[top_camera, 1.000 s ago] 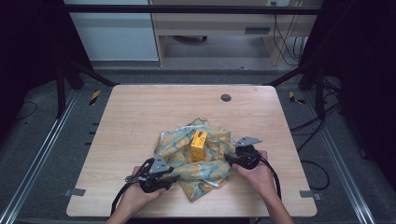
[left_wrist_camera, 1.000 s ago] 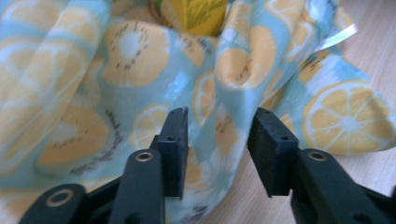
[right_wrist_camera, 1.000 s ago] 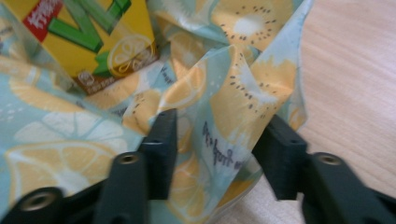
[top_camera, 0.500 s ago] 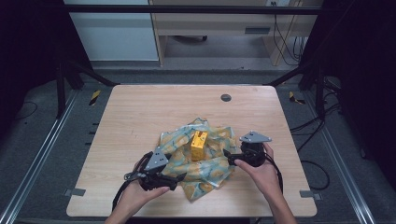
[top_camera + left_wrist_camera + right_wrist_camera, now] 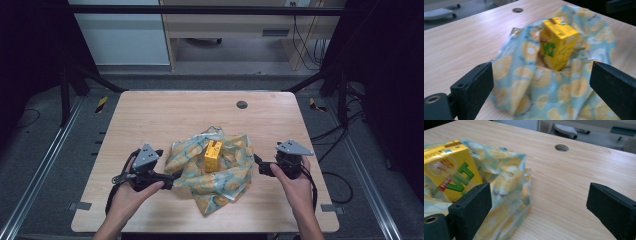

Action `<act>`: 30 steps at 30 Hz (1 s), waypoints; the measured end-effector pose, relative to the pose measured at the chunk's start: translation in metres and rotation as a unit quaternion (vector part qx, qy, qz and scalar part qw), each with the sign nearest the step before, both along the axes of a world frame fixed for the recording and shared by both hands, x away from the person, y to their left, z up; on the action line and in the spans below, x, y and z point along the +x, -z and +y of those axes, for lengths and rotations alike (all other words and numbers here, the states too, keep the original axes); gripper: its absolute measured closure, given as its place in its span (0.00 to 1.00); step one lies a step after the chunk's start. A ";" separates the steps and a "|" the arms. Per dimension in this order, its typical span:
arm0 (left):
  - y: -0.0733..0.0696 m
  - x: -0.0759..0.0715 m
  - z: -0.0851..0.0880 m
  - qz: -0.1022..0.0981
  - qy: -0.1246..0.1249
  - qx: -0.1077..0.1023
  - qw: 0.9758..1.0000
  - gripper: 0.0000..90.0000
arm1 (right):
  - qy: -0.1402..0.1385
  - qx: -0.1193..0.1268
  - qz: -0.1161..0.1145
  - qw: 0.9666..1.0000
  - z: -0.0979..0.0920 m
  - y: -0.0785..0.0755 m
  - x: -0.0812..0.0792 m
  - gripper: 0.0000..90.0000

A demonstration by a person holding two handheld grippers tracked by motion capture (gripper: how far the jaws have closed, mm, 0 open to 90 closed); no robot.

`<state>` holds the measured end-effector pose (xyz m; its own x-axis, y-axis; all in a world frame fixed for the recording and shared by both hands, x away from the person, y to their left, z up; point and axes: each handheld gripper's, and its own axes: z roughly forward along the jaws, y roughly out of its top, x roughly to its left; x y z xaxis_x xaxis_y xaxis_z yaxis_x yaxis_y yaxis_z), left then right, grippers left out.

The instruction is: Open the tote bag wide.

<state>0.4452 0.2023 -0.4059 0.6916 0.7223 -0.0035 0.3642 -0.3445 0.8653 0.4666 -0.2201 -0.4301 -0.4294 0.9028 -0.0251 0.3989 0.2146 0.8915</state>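
A yellow cardboard drink carton (image 5: pixel 213 155) stands upright on a crumpled lemon-print blue cloth (image 5: pixel 220 175) near the counter's (image 5: pixel 165 115) front edge. The left gripper (image 5: pixel 172 181) and right gripper (image 5: pixel 257 165) flank it, their fingers having just been opening and now released, apparently clear of the cloth.

**Count on the table**

One carton (image 5: pixel 213 155), yellow, stands upright. One cloth (image 5: pixel 220 175), pale blue with a yellow lemon print, lies crumpled under and around it. One table (image 5: pixel 165 115), of light wood, bears both, and it has one round hole (image 5: pixel 242 104) near its far edge. Two grippers are in the high view: one left gripper (image 5: pixel 167 181) and one right gripper (image 5: pixel 261 165), each with two black jaws, standing wide apart. Two hands hold them, one hand (image 5: pixel 131 192) on the left and one hand (image 5: pixel 295 182) on the right. Each gripper carries one grey three-cornered plate, two in all.
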 end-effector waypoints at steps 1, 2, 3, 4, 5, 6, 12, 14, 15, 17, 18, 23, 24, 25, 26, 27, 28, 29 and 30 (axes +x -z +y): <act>0.001 0.001 0.005 0.001 -0.004 0.002 1.000 0.05 | 0.006 0.001 0.001 1.000 -0.003 0.001 -0.001 0.07; 0.003 0.004 0.015 0.003 -0.014 0.007 1.000 0.05 | 0.015 -0.002 0.004 1.000 -0.011 0.002 -0.004 0.08; 0.003 0.004 0.015 0.003 -0.014 0.007 1.000 0.05 | 0.015 -0.002 0.004 1.000 -0.011 0.002 -0.004 0.08; 0.007 0.006 0.025 0.007 -0.024 0.013 1.000 0.05 | 0.022 -0.006 0.006 1.000 -0.016 0.004 -0.005 0.08; 0.007 0.006 0.025 0.007 -0.024 0.013 1.000 0.05 | 0.022 -0.006 0.006 1.000 -0.016 0.004 -0.005 0.08; 0.009 0.008 0.031 0.010 -0.031 0.013 0.999 0.05 | 0.025 -0.005 0.010 1.000 -0.019 0.005 -0.006 0.09; 0.029 0.017 0.065 0.031 -0.070 0.032 0.997 0.04 | 0.044 -0.012 0.029 0.999 -0.030 0.019 -0.006 0.09; 0.040 0.020 0.080 0.041 -0.087 0.035 0.995 0.05 | 0.048 -0.020 0.039 0.998 -0.031 0.026 -0.004 0.09; 0.040 0.020 0.080 0.041 -0.087 0.035 0.995 0.05 | 0.048 -0.020 0.039 0.998 -0.031 0.026 -0.004 0.09; 0.044 0.021 0.087 0.042 -0.093 0.034 0.994 0.05 | 0.050 -0.021 0.047 0.997 -0.031 0.030 -0.003 0.09; 0.046 0.022 0.091 0.044 -0.098 0.033 0.994 0.05 | 0.050 -0.023 0.049 0.997 -0.032 0.032 -0.002 0.09; 0.053 0.024 0.102 0.048 -0.107 0.034 0.992 0.05 | 0.059 -0.029 0.069 0.995 -0.032 0.038 0.003 0.09; 0.054 0.025 0.104 0.049 -0.109 0.037 0.992 0.05 | 0.062 -0.032 0.077 0.995 -0.031 0.041 0.005 0.10; 0.055 0.026 0.106 0.050 -0.113 0.043 0.991 0.05 | 0.063 -0.029 0.081 0.994 -0.031 0.042 0.005 0.10; 0.055 0.026 0.106 0.050 -0.113 0.043 0.991 0.05 | 0.063 -0.029 0.081 0.994 -0.031 0.042 0.005 0.10; 0.056 0.026 0.108 0.049 -0.116 0.045 0.991 0.05 | 0.065 -0.030 0.084 0.994 -0.031 0.044 0.006 0.10; 0.057 0.026 0.110 0.051 -0.121 0.043 0.990 0.05 | 0.064 -0.027 0.090 0.993 -0.031 0.047 0.007 0.10; 0.058 0.026 0.112 0.052 -0.123 0.042 0.990 0.05 | 0.066 -0.028 0.095 0.993 -0.030 0.051 0.007 0.10; 0.059 0.026 0.114 0.054 -0.126 0.043 0.990 0.05 | 0.069 -0.029 0.097 0.992 -0.030 0.053 0.007 0.11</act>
